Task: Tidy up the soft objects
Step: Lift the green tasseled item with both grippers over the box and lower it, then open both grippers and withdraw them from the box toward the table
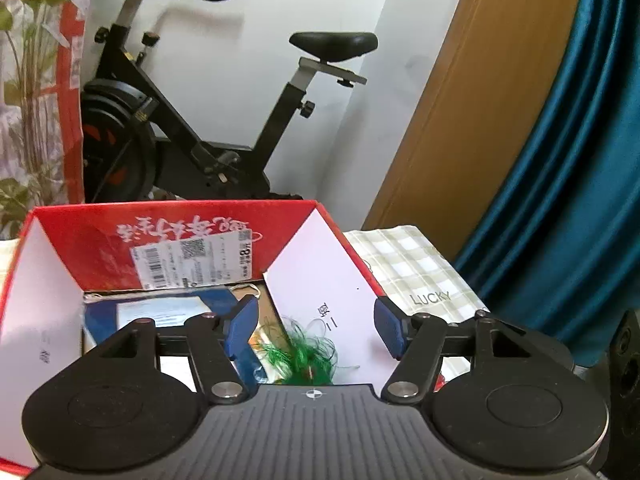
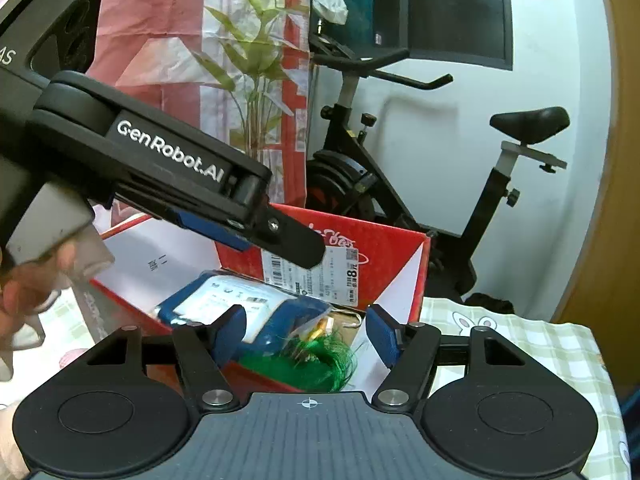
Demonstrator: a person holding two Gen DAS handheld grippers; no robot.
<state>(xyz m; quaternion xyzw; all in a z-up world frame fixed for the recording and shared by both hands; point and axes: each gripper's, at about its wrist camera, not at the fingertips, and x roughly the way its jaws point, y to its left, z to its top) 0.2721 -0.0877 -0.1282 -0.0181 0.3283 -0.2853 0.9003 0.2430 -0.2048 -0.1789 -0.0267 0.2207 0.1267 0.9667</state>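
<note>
Hovering over the open red box [image 1: 168,240], both tools sit with jaws apart and nothing pinched between the blue pads. The left hand-held gripper [image 1: 316,328] looks down into the box, and the right hand-held gripper [image 2: 304,330] does the same from the other side; each is released. The soft things lie inside the box: a tangle of green thread-like fibre [image 1: 310,354] directly below the jaws, and beside it a blue soft pack with a white label [image 2: 240,300].

The step in hand appears to be letting go of, or reaching for, the green tangle. To do it well, the person would likely want the pads to straddle the bulk of the fibre rather than a few stray strands, since loose threads can snag on a fingertip and trail out when the tool lifts. Only one tool should close on it; in the right wrist view the left tool's body crosses close overhead, so the two could knock together. The raised white flaps crowd the opening too.

The box rests on a bench covered by a green-and-cream checked cloth [image 1: 416,268]. Behind it stand a black exercise bike [image 1: 192,128], a leafy plant [image 2: 252,68], a white wall, a wooden panel [image 1: 472,112] and a teal curtain [image 1: 580,180].
</note>
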